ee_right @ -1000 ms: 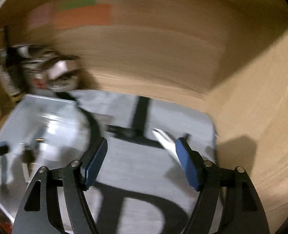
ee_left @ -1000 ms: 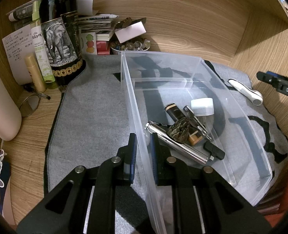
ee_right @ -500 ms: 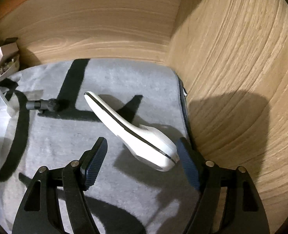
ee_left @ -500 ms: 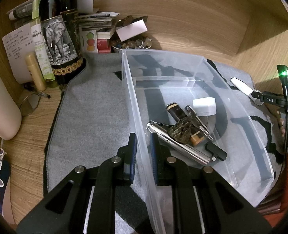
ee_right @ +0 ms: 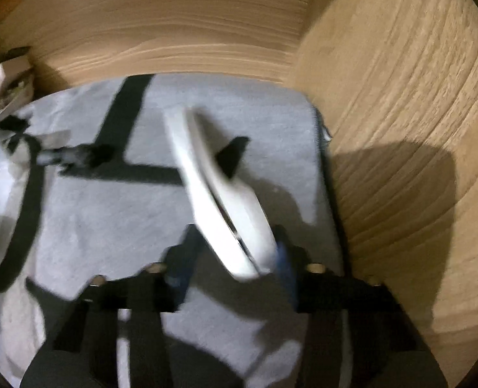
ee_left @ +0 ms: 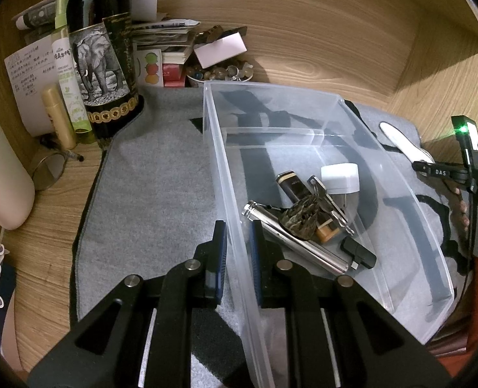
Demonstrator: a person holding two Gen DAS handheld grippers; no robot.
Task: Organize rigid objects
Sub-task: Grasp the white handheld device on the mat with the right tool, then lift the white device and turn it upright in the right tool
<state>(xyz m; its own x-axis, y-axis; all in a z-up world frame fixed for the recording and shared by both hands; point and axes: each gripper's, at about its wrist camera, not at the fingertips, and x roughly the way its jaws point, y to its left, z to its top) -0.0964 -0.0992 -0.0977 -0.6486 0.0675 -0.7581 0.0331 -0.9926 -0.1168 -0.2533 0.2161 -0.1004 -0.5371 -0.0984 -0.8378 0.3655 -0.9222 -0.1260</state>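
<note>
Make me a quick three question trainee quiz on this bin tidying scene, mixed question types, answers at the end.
1. True or false: the left gripper is clamped on the wall of the clear bin.
2. What lies between the right gripper's fingers?
A. a black key fob
B. the white curved object
C. the metal flashlight
3. Fill in: the bin stands on a grey ____.

Key
1. true
2. B
3. mat

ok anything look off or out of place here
One thing: the white handle is outside the bin, on the grey mat, while the other items are in the bin. The right gripper has just been closing around it.
</note>
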